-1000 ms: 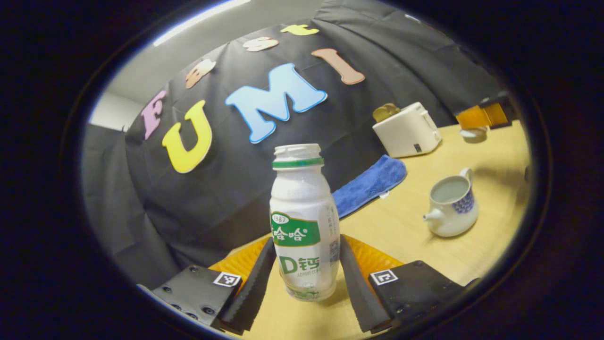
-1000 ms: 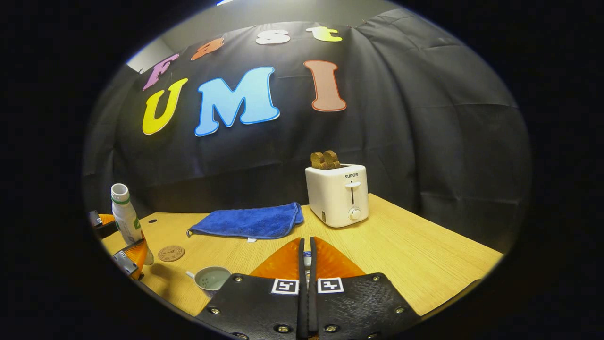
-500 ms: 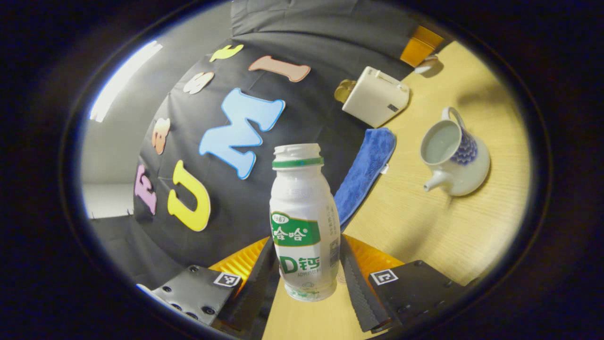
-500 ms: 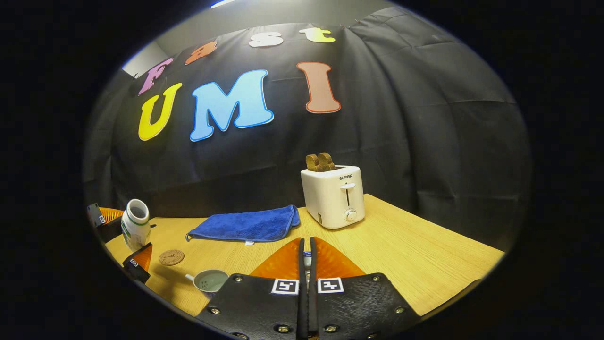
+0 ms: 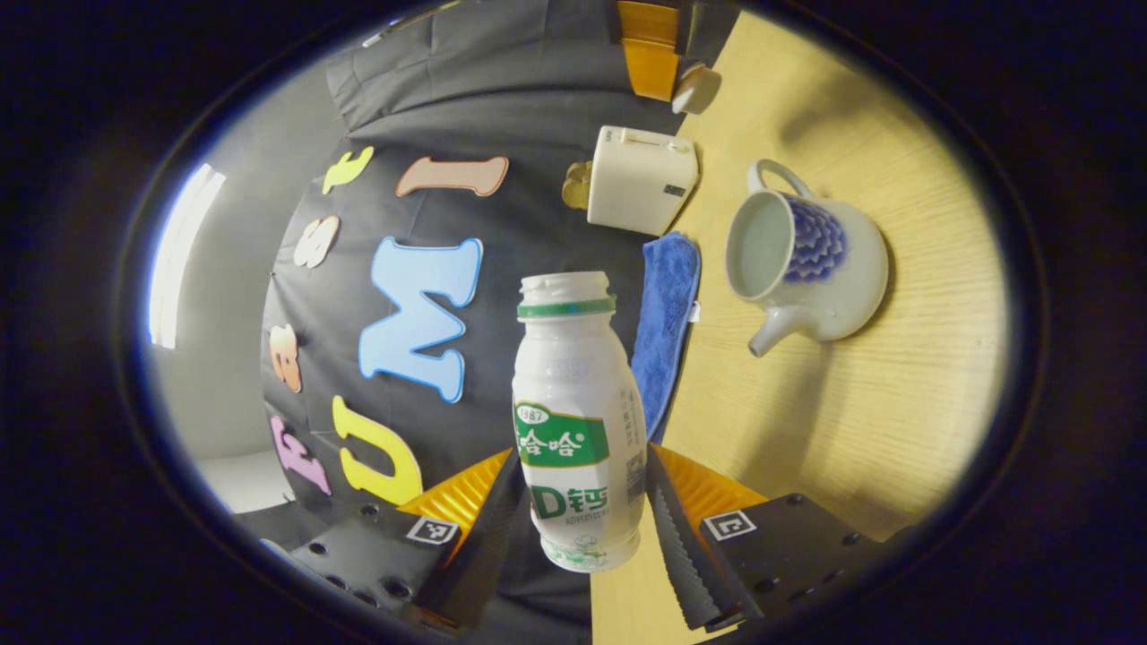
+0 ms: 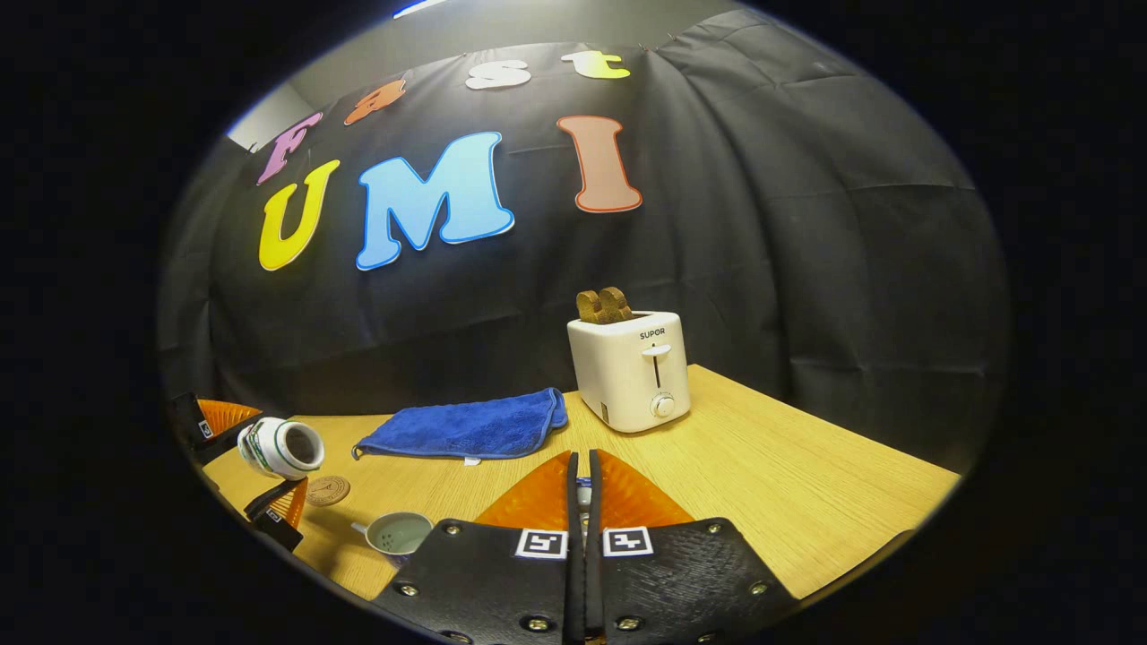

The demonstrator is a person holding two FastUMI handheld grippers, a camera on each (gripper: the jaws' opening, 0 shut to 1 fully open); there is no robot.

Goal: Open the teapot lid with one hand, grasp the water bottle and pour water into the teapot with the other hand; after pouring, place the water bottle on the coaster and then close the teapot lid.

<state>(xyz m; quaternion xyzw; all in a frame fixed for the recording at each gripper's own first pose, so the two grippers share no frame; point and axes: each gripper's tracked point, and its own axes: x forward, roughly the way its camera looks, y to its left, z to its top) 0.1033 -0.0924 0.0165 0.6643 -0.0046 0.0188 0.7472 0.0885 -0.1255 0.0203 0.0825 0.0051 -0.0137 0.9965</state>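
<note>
Lid is off: the teapot (image 5: 806,260) sits open at the upper right of the left gripper view. The left gripper (image 5: 587,537) clamps the water bottle (image 5: 575,421), tipped nearly sideways. The right gripper (image 6: 582,502) pinches something small, likely the lid. Pouring, coaster (image 6: 328,490) placement and closing remain.
</note>
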